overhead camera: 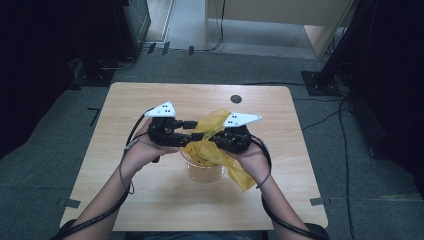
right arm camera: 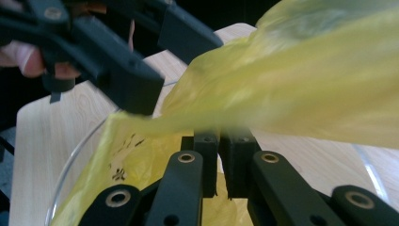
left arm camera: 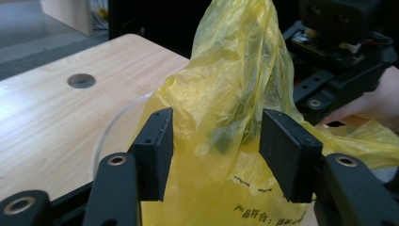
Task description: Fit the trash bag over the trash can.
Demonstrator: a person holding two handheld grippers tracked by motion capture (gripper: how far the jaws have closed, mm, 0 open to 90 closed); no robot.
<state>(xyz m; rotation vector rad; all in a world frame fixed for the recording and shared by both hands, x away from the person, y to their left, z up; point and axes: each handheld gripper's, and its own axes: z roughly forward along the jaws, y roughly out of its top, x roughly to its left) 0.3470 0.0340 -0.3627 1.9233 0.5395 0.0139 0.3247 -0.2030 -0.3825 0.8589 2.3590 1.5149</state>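
From the high view, both hands met over a clear round container (overhead camera: 204,172) near the middle of the wooden table (overhead camera: 150,200), a yellow plastic bag (overhead camera: 212,135) draped into it. The left gripper view showed what that one could not: the left gripper (left arm camera: 214,141) stood wide, its jaws either side of the bag, pads off the film. In the right gripper view, the right gripper (right arm camera: 219,162) was pinched tight on a stretched fold. The bag was thin, translucent, crinkled, with dark print.

Bag (overhead camera: 214,134) in container (overhead camera: 204,172), on table (overhead camera: 150,200)
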